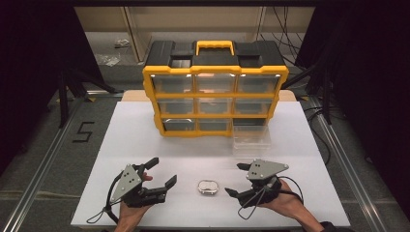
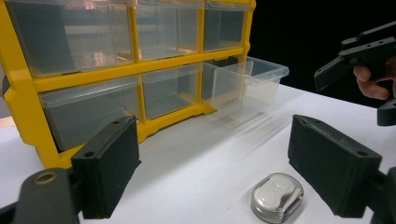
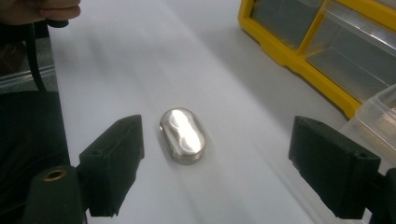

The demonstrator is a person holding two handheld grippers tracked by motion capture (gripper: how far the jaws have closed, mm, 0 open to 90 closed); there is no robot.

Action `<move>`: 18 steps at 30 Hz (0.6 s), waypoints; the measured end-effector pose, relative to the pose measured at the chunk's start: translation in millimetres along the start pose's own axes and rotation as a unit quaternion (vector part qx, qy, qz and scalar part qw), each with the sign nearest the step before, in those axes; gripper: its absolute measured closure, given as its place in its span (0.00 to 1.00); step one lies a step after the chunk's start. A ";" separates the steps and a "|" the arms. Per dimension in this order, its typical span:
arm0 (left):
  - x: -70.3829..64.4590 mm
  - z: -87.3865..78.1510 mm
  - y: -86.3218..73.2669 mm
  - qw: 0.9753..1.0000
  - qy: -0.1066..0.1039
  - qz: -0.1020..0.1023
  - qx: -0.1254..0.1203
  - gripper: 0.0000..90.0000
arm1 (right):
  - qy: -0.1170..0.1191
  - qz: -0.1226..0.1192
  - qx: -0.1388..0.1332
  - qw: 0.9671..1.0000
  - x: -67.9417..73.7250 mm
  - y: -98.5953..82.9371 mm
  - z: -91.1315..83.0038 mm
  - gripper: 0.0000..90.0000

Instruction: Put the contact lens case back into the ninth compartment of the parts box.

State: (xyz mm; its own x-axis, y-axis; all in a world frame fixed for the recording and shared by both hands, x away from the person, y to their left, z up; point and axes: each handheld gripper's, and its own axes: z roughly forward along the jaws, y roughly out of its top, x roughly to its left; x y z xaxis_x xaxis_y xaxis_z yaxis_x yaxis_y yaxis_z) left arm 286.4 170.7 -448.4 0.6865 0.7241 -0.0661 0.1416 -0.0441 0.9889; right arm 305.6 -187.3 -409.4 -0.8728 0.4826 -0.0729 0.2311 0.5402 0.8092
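Note:
A small shiny oval metal tin (image 1: 208,187) lies on the white table (image 1: 145,130) near its front edge, between my two grippers. My left gripper (image 1: 164,173) is to the tin's left, open, holding nothing. My right gripper (image 1: 236,180) is to its right, open as well. In the left gripper view the tin (image 2: 277,197) lies low between the black jaws, nearer the right one. In the right gripper view the tin (image 3: 183,135) rests just ahead of the jaws, closer to the left one. Neither gripper touches it.
A yellow and black organiser (image 1: 215,92) with clear drawers stands at the back of the table. Its bottom right drawer (image 1: 251,137) is pulled out onto the table, and that clear drawer (image 2: 247,86) looks empty. Dark floor surrounds the table.

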 end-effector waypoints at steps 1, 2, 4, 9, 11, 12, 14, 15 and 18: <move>0.0 0.0 0.0 1.000 0.000 0.000 0.000 0.18 | 0.001 -0.001 0.002 1.000 0.0 1.1 1.6 0.21; -0.1 0.0 0.0 1.000 -0.001 0.000 -0.001 0.18 | 0.004 -0.001 0.005 1.000 0.3 2.3 3.1 0.21; -0.2 -0.1 0.1 1.000 -0.002 0.001 -0.002 0.18 | 0.004 -0.003 0.007 1.000 0.7 4.5 6.4 0.21; -0.3 0.1 0.0 1.000 -0.001 0.001 0.000 0.18 | 0.011 -0.009 0.016 1.000 1.4 9.5 14.2 0.21; -0.4 0.0 0.0 1.000 -0.002 0.001 -0.002 0.18 | 0.013 -0.011 0.019 1.000 1.5 10.8 16.9 0.21; -0.3 0.0 0.0 1.000 -0.002 0.002 -0.001 0.18 | 0.013 -0.012 0.021 1.000 1.6 11.3 18.1 0.21; -0.3 0.1 0.0 1.000 -0.001 0.002 -0.001 0.18 | 0.016 -0.013 0.026 0.999 1.8 12.2 20.1 0.21; -0.3 0.1 0.0 1.000 -0.001 0.002 -0.001 0.18 | 0.016 -0.013 0.026 0.999 1.8 12.2 20.1 0.21; -0.6 0.2 0.0 1.000 -0.002 0.003 -0.001 0.18 | 0.019 -0.015 0.034 0.999 1.5 14.1 25.0 0.22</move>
State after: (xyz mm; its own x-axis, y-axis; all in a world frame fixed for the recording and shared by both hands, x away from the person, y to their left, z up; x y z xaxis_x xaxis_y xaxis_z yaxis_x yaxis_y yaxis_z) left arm 286.1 170.1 -448.5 0.6899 0.7214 -0.0598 0.1359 -0.0480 0.9896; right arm 318.3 -161.8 -412.6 -0.8948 0.4402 -0.0738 0.2321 0.6001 0.7655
